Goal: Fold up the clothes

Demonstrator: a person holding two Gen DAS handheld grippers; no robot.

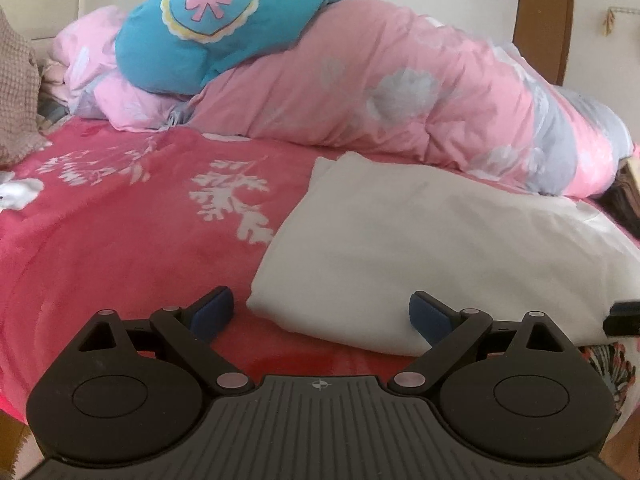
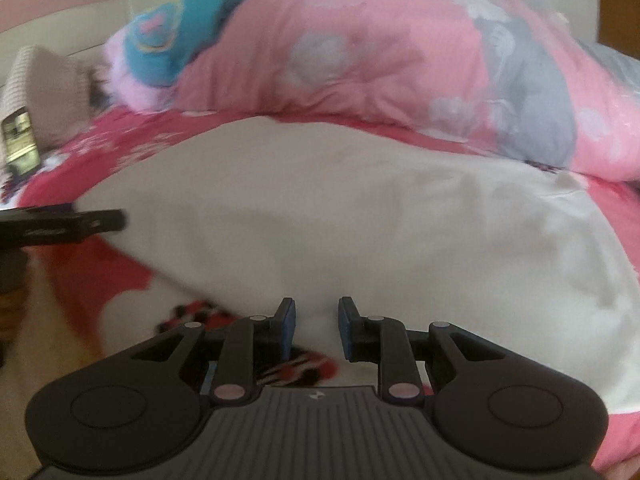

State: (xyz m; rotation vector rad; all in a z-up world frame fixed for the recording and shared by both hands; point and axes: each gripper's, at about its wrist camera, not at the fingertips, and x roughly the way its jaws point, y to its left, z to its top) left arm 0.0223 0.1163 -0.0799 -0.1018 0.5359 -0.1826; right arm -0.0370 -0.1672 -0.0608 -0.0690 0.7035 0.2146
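Observation:
A white folded garment (image 1: 420, 248) lies on the pink floral bedspread (image 1: 120, 220). My left gripper (image 1: 322, 312) hovers low at the garment's near left corner, wide open, with the corner between its blue pads (image 1: 212, 312) but not touched. In the right wrist view the same white garment (image 2: 360, 220) fills the middle, blurred by motion. My right gripper (image 2: 317, 322) has its jaws drawn close together on a bunched bit of the garment's near edge. The left gripper's black body (image 2: 60, 224) shows at the left edge.
A rolled pink and grey duvet (image 1: 400, 92) with a blue bow-print cushion (image 1: 224, 28) on top runs across the back of the bed. A beige knit cloth (image 1: 16, 92) sits far left. A brown door (image 1: 544, 28) is at right. The bed's near edge drops below the grippers.

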